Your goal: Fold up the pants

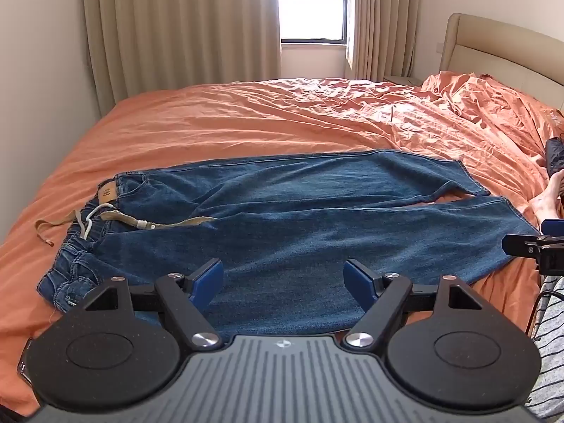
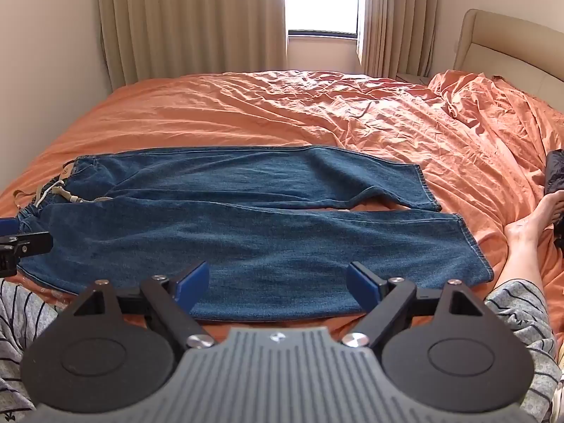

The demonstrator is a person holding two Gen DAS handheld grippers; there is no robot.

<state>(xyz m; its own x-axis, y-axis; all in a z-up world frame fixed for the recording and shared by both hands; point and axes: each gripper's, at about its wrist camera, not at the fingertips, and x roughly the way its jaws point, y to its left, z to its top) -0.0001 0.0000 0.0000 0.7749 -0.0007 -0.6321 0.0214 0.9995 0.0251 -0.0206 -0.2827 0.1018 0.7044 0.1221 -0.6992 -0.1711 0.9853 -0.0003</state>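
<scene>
Bed (image 1: 246, 120) fills both views, orange sheet (image 2: 246, 112) wrinkled, bunched up at right near headboard (image 1: 493, 46); far corners cut off by fisheye edge. Curtains (image 1: 176, 24) cover most of window (image 1: 312, 10), glass blown out white. Jeans (image 1: 299, 232) lie flat across the near half of the bed, unfolded, waistband to the left, leg hems to the right; near edge partly hidden behind gripper bodies. Waistband bunched, drawstring (image 1: 88, 224) and tan belt (image 1: 60, 224) tangled, hard to sort out. Bare foot (image 2: 528, 225) at right edge, striped clothing (image 2: 521, 303) below, person otherwise cut off. Dark item (image 2: 555, 172) at far right, unclear. Left gripper (image 1: 283, 282) spread wide over near leg, holding nothing. Right gripper (image 2: 278, 282) likewise spread wide, holding nothing.
</scene>
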